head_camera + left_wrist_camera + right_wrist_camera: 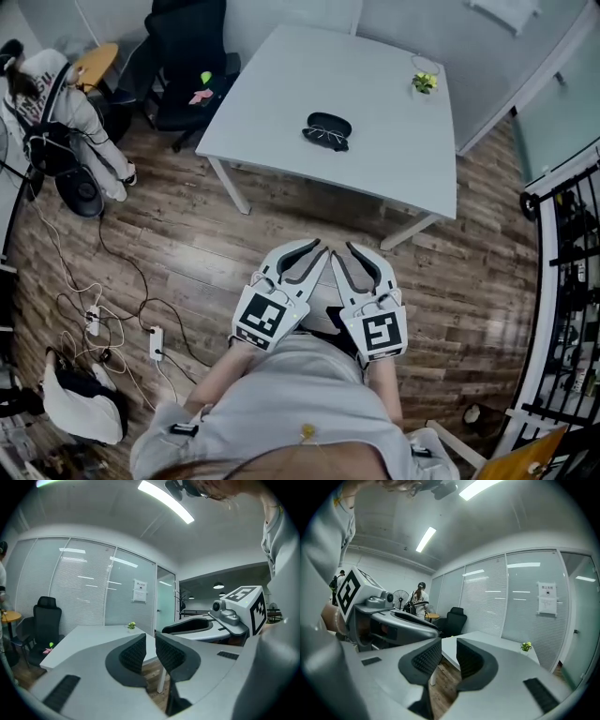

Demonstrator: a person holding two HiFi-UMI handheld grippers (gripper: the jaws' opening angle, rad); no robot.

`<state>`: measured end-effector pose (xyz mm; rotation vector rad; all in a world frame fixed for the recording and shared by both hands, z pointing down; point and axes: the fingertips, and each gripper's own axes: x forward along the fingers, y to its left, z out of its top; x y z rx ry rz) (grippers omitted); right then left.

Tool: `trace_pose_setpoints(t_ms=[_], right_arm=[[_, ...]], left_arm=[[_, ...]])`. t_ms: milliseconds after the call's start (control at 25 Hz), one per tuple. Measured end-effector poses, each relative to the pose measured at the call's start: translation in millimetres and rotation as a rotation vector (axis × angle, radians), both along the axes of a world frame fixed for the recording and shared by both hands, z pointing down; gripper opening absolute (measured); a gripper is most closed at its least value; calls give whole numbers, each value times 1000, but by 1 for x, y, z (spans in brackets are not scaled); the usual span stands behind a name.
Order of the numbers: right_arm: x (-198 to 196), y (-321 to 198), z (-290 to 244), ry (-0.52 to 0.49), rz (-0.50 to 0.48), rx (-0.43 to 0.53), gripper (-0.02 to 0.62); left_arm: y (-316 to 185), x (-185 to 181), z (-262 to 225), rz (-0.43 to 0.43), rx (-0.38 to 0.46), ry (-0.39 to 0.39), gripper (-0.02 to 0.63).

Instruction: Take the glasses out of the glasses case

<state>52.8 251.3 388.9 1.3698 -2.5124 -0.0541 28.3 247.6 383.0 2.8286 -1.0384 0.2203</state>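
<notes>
A bystander in a pale padded jacket (70, 105) stands at far left beside a small round wooden side table (97, 62). Thin black cables (89, 272) and white power strips (156, 342) trail over the brown wood-plank floor (197, 225). A black high-backed office chair (187, 52), small green and pink items on its seat, is drawn up to the left edge of the matt white rectangular table (394, 150).

Near the tabletop's middle lies the glossy black oval glasses case (329, 123). The thin-framed glasses (325, 138) rest along its near edge; whether they sit inside it or just against it cannot be told. A small green potted plant (425, 82) stands at the far right corner, well apart from the case. A black metal rack (574, 253) lines the right wall.

The left gripper (305, 251), smooth grey plastic with ribbed black pads, is held close to the person's chest; its jaws stand slightly apart with nothing between them. The right gripper (361, 258), just beside it, has its jaws parted a little wider, likewise empty.

Both are well short of the table's near edge, with bare planks between. The tabletop around the case is bare on every side.
</notes>
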Motion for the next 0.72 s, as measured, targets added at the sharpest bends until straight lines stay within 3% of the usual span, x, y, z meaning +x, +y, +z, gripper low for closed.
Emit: trace_pose_setpoints(t_ms=[320, 720], right_arm=[[-14, -62, -1, -3, 31, -11, 100], [-41, -107, 9, 16, 40, -22, 101]], left_arm=[[-66, -15, 2, 37, -17, -8, 66], [-108, -39, 11, 62, -24, -11, 66]])
